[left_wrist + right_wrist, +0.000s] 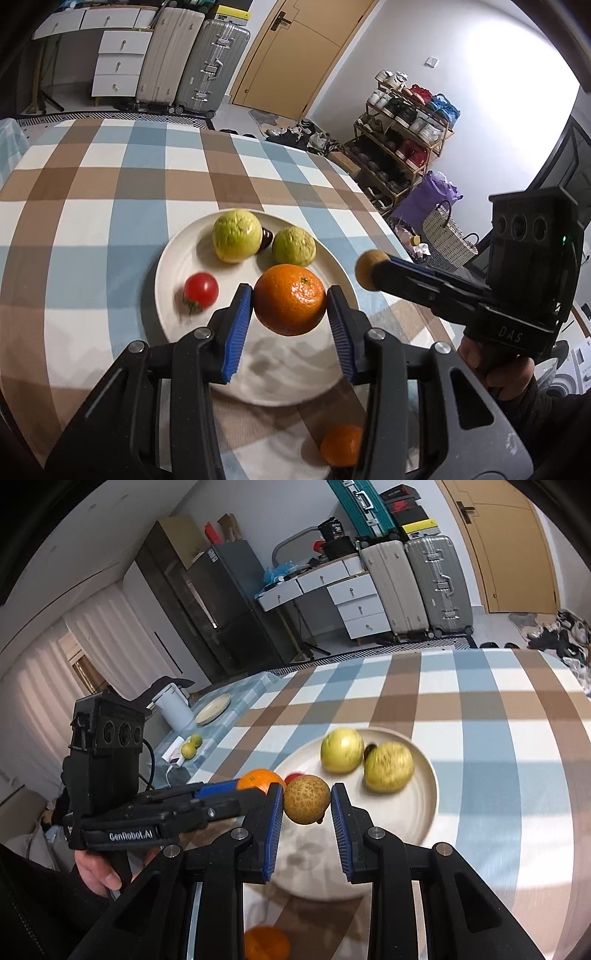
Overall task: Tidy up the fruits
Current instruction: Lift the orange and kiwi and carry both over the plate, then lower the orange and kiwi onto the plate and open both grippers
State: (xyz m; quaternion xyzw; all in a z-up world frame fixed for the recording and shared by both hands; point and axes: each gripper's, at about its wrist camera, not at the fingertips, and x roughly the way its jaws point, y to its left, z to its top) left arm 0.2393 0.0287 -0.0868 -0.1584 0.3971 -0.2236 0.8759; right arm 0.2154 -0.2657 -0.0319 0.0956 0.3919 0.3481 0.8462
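My left gripper (290, 300) is shut on an orange mandarin (290, 299) and holds it above the near part of the white plate (168, 258). On the plate lie two yellow-green fruits (236, 234), (294, 246), a small dark fruit (266, 237) between them, and a red cherry tomato (200, 290). My right gripper (306, 805) is shut on a small brown round fruit (306, 804) and holds it over the plate's (424, 812) left side. The brown fruit also shows in the left wrist view (370, 269). A second mandarin (340, 445) lies on the cloth in front of the plate.
The table has a blue, brown and white checked cloth (92, 206). In the right wrist view, a kettle (173, 705), a second plate (213, 709) and two green fruits (191, 746) sit at the far left. The table's right edge (373, 206) drops to a shoe rack.
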